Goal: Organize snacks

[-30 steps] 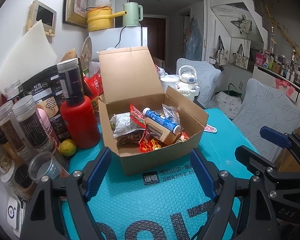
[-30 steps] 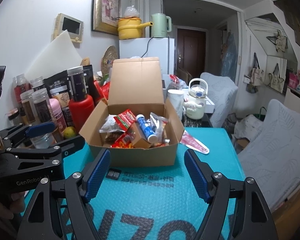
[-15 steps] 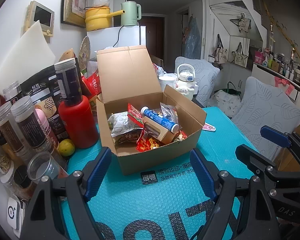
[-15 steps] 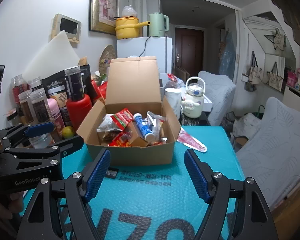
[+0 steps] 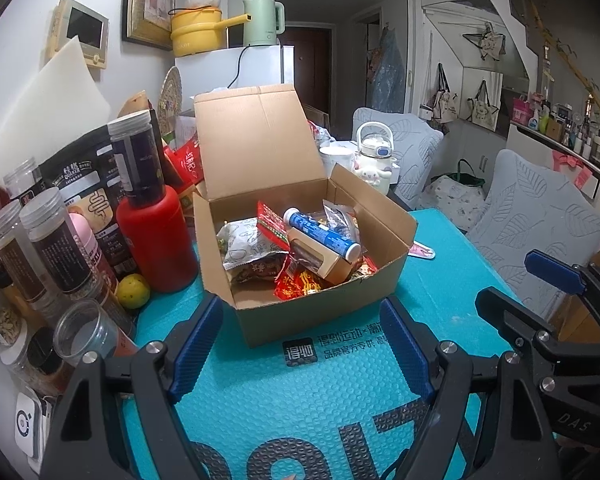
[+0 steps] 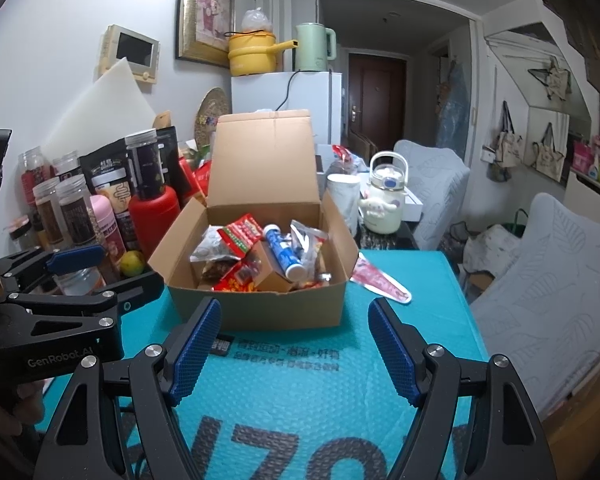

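Plainly, both my left gripper [image 5: 300,344] and right gripper [image 6: 294,344] stood wide and empty before the cardboard box [image 6: 260,312] on the teal mat [image 6: 300,392]. Its blue tube [image 6: 282,254] looked light, stiff and slick, best pinched mid-barrel; the foil packets [image 5: 300,282] soft. Whatever lay underneath stayed hidden.

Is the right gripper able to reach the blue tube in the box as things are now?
Probably yes. The blue tube lies on top of the snacks in the open cardboard box, lid up, and the right gripper is open with nothing between them.
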Action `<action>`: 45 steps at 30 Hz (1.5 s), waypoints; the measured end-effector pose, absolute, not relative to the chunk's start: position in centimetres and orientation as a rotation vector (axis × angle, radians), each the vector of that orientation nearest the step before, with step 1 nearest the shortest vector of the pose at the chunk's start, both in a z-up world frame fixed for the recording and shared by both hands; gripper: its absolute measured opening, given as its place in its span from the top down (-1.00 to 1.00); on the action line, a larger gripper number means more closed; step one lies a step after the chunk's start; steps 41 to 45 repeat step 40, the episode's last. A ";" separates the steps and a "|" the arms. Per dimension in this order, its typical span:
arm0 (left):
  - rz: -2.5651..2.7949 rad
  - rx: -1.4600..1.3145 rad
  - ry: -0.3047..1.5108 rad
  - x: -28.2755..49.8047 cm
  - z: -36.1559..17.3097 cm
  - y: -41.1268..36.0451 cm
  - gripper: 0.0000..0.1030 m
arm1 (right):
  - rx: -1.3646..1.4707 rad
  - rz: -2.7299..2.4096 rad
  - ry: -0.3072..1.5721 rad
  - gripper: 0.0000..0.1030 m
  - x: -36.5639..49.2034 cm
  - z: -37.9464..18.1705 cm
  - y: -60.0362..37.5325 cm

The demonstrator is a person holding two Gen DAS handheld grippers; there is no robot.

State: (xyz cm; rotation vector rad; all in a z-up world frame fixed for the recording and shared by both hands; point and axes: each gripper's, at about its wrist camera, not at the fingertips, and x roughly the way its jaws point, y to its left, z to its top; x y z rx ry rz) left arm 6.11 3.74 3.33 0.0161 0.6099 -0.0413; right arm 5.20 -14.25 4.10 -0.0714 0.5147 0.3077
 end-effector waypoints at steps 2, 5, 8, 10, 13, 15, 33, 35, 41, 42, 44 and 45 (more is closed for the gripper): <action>-0.042 0.021 0.609 6.2 3.3 3.7 -0.57 | -0.073 0.307 0.516 -0.49 5.2 4.1 -14.3; -0.050 0.018 0.611 6.2 3.3 3.7 -0.57 | -0.072 0.305 0.520 -0.49 5.4 3.9 -14.4; -0.050 0.019 0.611 6.2 3.3 3.6 -0.57 | -0.070 0.303 0.522 -0.49 5.5 3.9 -14.5; -0.049 0.021 0.611 6.1 3.3 3.6 -0.57 | -0.070 0.301 0.523 -0.49 5.5 3.8 -14.5; -0.049 0.026 0.610 6.2 3.3 3.5 -0.57 | -0.069 0.300 0.524 -0.49 5.6 3.8 -14.5; -0.050 0.028 0.612 6.1 3.3 3.4 -0.57 | -0.068 0.298 0.526 -0.49 5.6 3.7 -14.6; -0.053 0.026 0.630 6.3 3.1 3.4 -0.57 | -0.068 0.274 0.547 -0.49 6.0 3.2 -14.7; -0.057 0.020 0.637 6.4 3.0 3.5 -0.57 | -0.065 0.267 0.552 -0.49 6.1 3.1 -14.8; -0.065 0.008 0.648 6.7 2.8 3.6 -0.57 | -0.060 0.256 0.565 -0.49 6.2 2.8 -14.9; -0.065 0.008 0.648 6.7 2.8 3.6 -0.57 | -0.060 0.256 0.565 -0.49 6.2 2.8 -14.9; -0.065 0.008 0.648 6.7 2.8 3.6 -0.57 | -0.060 0.256 0.565 -0.49 6.2 2.8 -14.9; -0.065 0.008 0.648 6.7 2.8 3.6 -0.57 | -0.060 0.256 0.565 -0.49 6.2 2.8 -14.9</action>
